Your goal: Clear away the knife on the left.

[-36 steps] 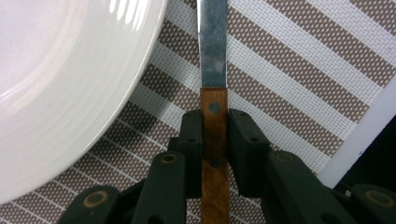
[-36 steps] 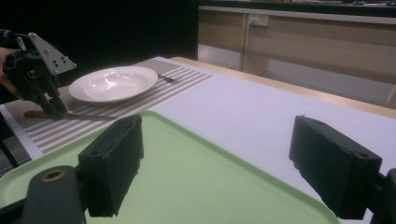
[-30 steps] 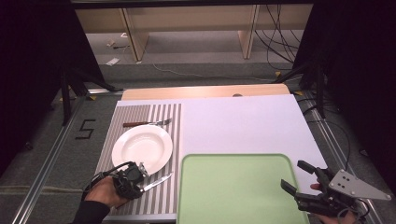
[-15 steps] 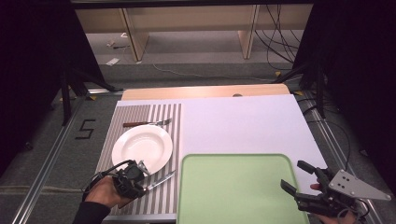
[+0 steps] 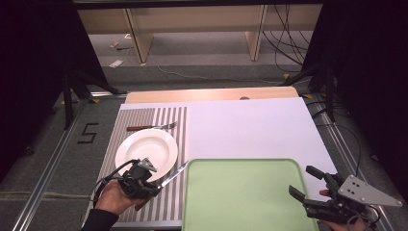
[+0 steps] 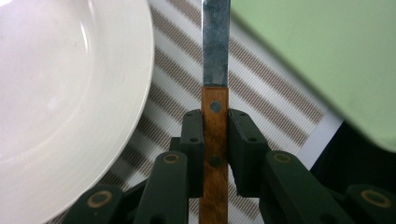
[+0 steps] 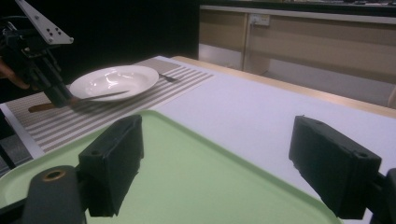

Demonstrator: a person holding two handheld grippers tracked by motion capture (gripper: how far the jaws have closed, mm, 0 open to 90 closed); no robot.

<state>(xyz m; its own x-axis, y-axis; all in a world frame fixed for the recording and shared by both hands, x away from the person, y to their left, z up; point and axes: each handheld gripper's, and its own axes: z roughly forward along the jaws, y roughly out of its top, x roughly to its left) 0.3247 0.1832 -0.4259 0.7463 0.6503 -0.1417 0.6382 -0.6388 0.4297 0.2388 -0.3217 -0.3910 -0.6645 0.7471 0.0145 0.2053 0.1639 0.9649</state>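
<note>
Knife (image 6: pixel 215 56) | clamped in left claw (image 6: pixel 215 135) | lifted, blade tip higher than before

a single dark digit "5" (image 5: pixel 88 133) can be read in the high view, marked on the grey floor (image 5: pixel 43 159) just left of the bench (image 5: pixel 250 125). no other text, label or brand can be read.

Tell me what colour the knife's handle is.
Reddish-brown wood with metal rivets; the knife shows best in the left gripper view.
</note>
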